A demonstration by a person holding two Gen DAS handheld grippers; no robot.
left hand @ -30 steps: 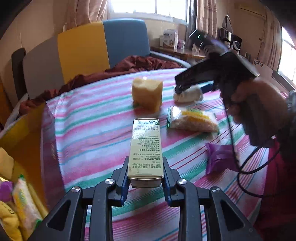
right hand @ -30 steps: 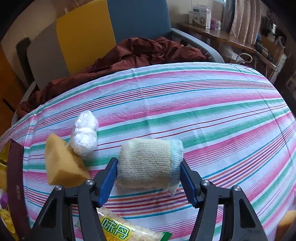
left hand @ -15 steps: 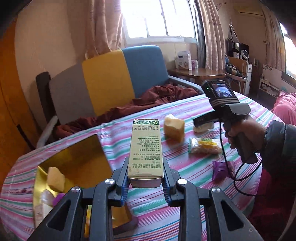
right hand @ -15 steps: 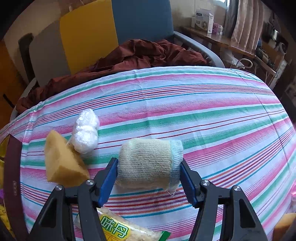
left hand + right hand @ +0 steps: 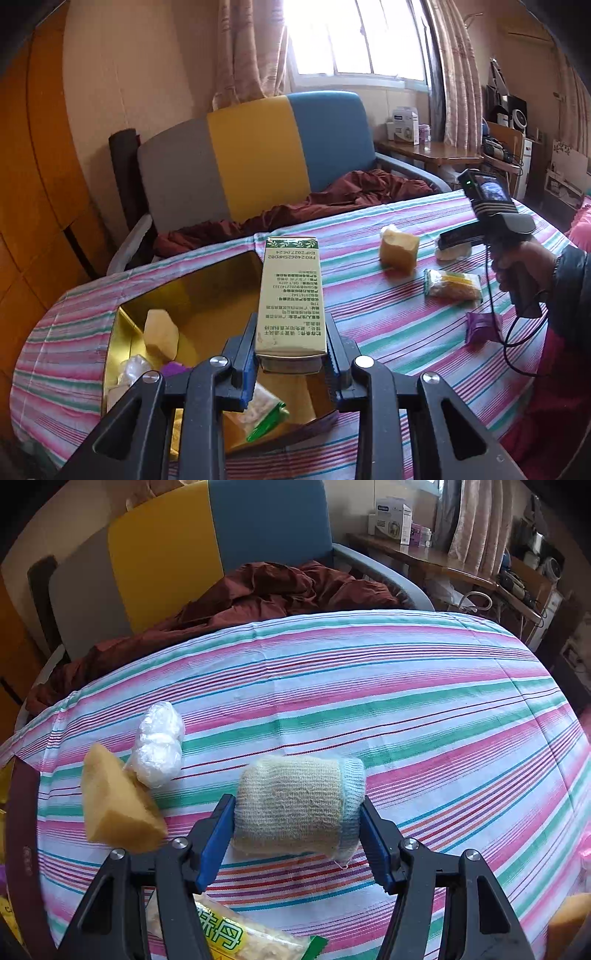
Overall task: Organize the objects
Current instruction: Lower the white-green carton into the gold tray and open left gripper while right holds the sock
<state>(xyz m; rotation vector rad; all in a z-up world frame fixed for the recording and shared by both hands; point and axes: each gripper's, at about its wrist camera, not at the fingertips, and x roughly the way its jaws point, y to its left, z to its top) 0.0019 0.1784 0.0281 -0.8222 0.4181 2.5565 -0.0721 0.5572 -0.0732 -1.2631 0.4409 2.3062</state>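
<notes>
Gripping that green carton [image 5: 291,295] by its lower end, your left gripper [image 5: 291,363] was clamped tight and held it above the gold box [image 5: 207,291] on the striped tablecloth [image 5: 369,317]. You wanted it centred over the opening before releasing, clear of the snack packet [image 5: 264,410]. Your right gripper [image 5: 297,840] was squeezing the knitted roll [image 5: 295,805], beside the sponge wedge [image 5: 118,805].

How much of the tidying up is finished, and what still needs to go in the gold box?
Some is done: the gold box already holds a sponge piece and snack packets. In hand: the left gripper holds a green carton, the right gripper a knitted roll. Left on the table: yellow sponge, snack pack, purple packet, white bundle.
</notes>
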